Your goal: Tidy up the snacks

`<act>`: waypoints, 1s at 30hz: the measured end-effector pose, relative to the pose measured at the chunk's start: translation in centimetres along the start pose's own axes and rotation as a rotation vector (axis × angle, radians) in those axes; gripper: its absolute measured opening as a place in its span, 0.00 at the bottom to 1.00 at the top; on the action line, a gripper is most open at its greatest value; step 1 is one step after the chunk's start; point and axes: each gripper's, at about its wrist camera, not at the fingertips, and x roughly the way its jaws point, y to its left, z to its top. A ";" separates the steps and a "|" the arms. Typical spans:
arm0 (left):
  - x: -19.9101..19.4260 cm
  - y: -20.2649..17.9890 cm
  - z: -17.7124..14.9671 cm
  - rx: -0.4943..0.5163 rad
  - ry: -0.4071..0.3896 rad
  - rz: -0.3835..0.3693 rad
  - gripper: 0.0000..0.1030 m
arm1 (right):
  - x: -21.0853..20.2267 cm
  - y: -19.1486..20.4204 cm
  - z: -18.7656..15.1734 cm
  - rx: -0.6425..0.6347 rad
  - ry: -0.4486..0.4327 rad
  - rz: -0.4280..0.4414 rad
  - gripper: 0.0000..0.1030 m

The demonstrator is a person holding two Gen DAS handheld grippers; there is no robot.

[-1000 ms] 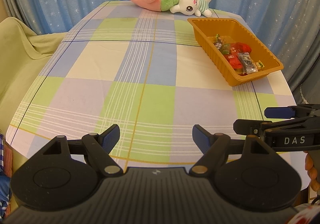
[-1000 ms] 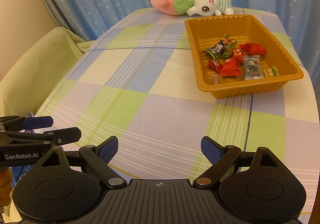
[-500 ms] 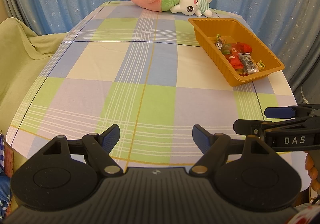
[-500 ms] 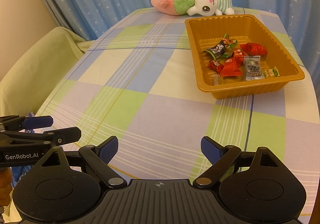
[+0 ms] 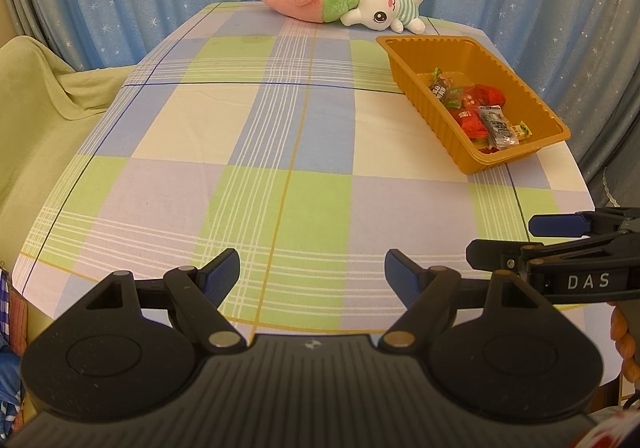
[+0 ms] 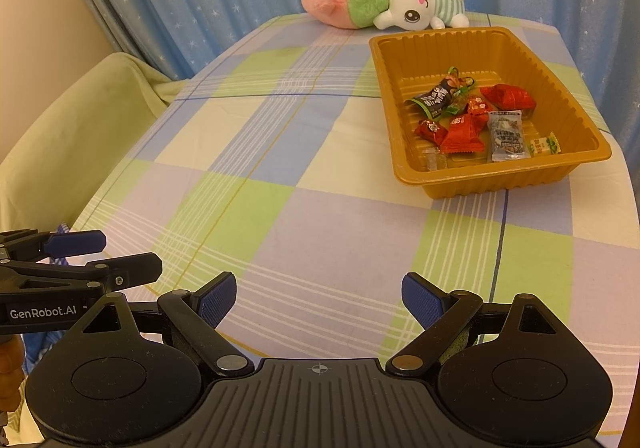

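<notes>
An orange plastic tray [image 6: 520,176] [image 5: 448,140] stands on the right half of the checked tablecloth. Several wrapped snacks [image 6: 464,116] [image 5: 480,112] lie inside it: red packets, a dark one, a clear silver one and a small yellow-green one. My left gripper [image 5: 312,274] hovers open over the near edge of the table with nothing between its fingers. My right gripper [image 6: 318,298] is likewise open and holds nothing, well short of the tray. Each gripper shows at the edge of the other's view, the right gripper [image 5: 532,238] and the left gripper [image 6: 100,258].
A plush rabbit with a pink and green carrot [image 5: 344,2] [image 6: 384,0] lies at the far edge, just behind the tray. A pale green cloth-covered seat [image 5: 44,120] [image 6: 76,136] stands left of the table. Blue starred curtains hang behind.
</notes>
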 end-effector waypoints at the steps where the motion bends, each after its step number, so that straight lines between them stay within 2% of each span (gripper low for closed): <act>1: 0.0 0.0 0.0 0.000 0.000 0.000 0.76 | 0.0 0.0 0.0 0.000 0.000 0.000 0.87; 30: 0.5 0.3 0.5 0.001 0.003 0.000 0.76 | 0.5 0.0 0.3 0.003 0.010 0.001 0.87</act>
